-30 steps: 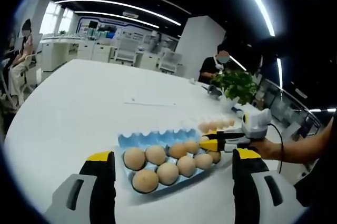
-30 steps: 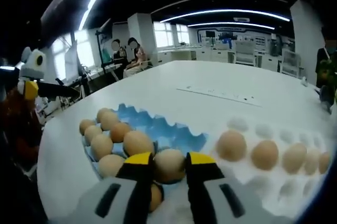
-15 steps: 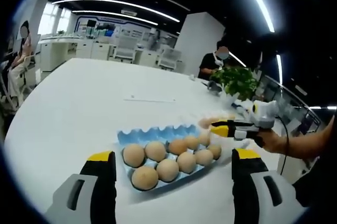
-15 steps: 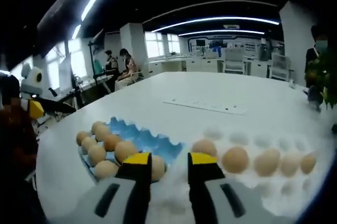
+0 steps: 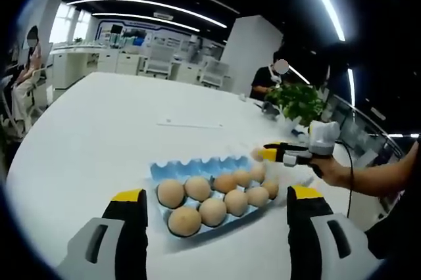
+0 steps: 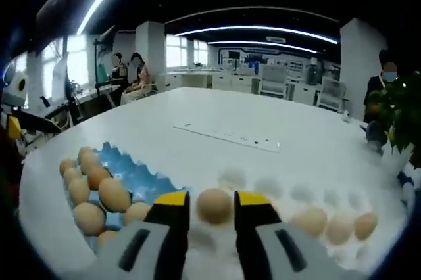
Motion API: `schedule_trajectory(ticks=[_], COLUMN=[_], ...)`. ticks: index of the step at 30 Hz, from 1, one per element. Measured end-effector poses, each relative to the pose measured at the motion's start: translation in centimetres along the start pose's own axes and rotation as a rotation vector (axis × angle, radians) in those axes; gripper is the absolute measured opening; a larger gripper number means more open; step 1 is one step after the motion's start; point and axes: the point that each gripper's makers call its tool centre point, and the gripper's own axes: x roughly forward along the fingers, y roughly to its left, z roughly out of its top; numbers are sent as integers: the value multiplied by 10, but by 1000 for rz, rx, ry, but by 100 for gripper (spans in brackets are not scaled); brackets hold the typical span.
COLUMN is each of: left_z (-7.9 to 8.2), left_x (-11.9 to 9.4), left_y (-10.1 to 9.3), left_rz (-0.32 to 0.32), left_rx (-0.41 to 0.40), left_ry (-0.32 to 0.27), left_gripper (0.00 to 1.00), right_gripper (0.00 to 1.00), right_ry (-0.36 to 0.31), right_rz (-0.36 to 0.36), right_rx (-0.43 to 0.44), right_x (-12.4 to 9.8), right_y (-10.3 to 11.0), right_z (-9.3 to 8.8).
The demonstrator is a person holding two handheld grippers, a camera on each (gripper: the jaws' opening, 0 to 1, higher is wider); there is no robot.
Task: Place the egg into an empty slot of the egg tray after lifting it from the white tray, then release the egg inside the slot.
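The blue egg tray [image 5: 197, 167] lies on the white table with several brown eggs [image 5: 212, 211] in it, between and beyond my left gripper [image 5: 216, 217], whose jaws stand wide open and empty. Past it, a hand holds my right gripper [image 5: 266, 154] over the white tray. In the right gripper view the blue egg tray [image 6: 139, 176] sits at the left and the white tray [image 6: 263, 188] ahead, with a few eggs [image 6: 309, 221] along its near row. My right gripper [image 6: 212, 202] is open, and one egg [image 6: 214, 205] on the white tray shows between its tips with thin gaps either side.
A potted plant [image 5: 299, 102] stands at the table's far end beside a seated person [image 5: 266, 83]. A thin paper strip [image 6: 227, 137] lies mid-table. Other people [image 6: 128, 73] sit off the table's far left. Broad bare tabletop stretches beyond both trays.
My right gripper let go of the egg in the blue tray, drew back and swung across to the white tray, where another egg now sits between its jaws. The left gripper barely moved.
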Motion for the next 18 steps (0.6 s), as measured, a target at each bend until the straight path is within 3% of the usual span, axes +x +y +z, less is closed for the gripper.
schedule_trajectory(ticks=[4,5,6,13,18], left_z=[1,1,1,1,2], left_x=[-2,-2,-2,-4,-3], left_y=[2,2,3,7,9], left_rz=[4,3,5,9,0], left_rx=[-2,-4,-5,-3,-4], left_ry=[-3,-4,-4,-3,-2], left_gripper=[87,87,87,86,86], right_gripper=[26,26,25,24,24], right_ry=[99,68,76,81,12], right_rz=[-12,24,-2,-1,-18], right_rx=[-57,-90,-138,-80,-45], right_x=[10,14,15,10,-1], right_y=[-4,2,-1,-2,-1], right_z=[-17,-12,-12,-10,16])
